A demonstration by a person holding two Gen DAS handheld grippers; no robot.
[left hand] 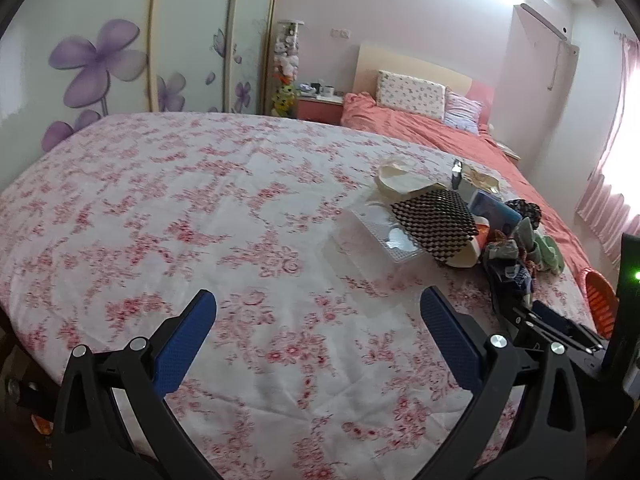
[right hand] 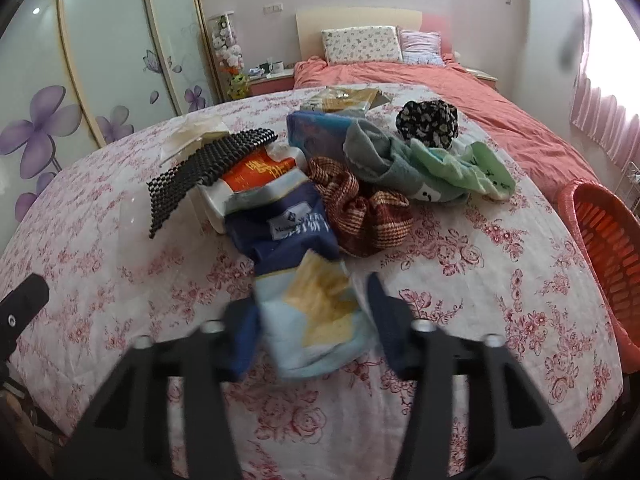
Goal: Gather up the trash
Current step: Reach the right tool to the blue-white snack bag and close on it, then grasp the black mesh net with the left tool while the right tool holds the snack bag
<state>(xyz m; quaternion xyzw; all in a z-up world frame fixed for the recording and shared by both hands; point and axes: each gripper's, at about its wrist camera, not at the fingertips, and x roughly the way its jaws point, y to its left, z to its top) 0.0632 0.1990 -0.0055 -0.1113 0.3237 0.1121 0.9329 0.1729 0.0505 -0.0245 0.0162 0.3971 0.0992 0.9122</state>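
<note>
while the left gripper (left hand: 316,316) hangs over a bare part of the flowery bed cover (left hand: 160,208) with its fingers wide apart and nothing between them, the right gripper (right hand: 312,320) has a light blue and yellow wrapper (right hand: 316,320) between its fingers, which are blurry but seem to be pinching it. the wrapper sits at the near edge of a pile of packets and cloths (right hand: 320,184), so it is the easiest piece to grab first. an orange basket (right hand: 604,248) waits beside the bed, likely for the trash.
</note>
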